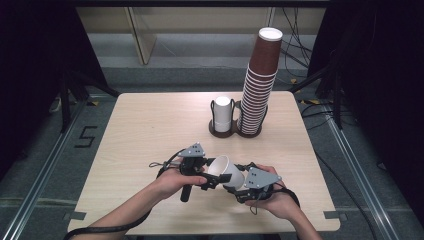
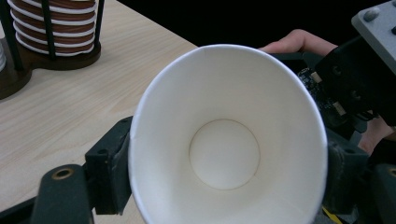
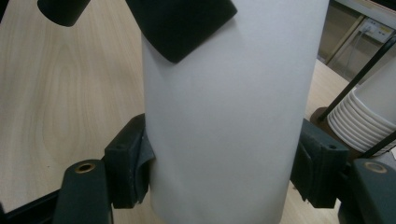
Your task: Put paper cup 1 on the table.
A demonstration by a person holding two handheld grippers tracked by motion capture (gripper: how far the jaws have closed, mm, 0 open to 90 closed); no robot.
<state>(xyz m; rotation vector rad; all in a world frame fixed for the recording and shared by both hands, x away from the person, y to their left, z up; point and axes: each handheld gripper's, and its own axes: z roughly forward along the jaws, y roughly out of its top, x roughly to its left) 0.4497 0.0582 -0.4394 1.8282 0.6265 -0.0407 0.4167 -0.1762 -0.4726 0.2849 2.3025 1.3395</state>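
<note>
A person's two forearms come in from the six o'clock edge of a light wooden counter (image 1: 150, 125), each hand holding a black gripper with a grey three-cornered plate on top. Between them, at about six o'clock on the counter and raised off its surface, is a white paper cup (image 1: 226, 171) lying on its side, mouth open toward ten o'clock. The left gripper (image 1: 212, 181) sits at the cup's nine o'clock side; in the left gripper view its fingers (image 2: 109, 172) stand against the two sides of the cup's rim, which is squeezed into a slight oval, so they are partly closed on the cup with its white inside and round base facing the camera. The right gripper (image 1: 235, 186) sits at the cup's four o'clock side; in the right gripper view its fingers (image 3: 128, 168) press on both sides of the cup's plain white wall near its base, closed as far as the cup allows. Farther off, toward twelve o'clock, a dark wooden holder (image 1: 235, 131) with two round bays and black wire uprights stands on the counter. Its left bay holds a short stack of white cups (image 1: 223, 113); its right bay holds a tall leaning stack of brown cups (image 1: 259, 85) with white rims.
</note>
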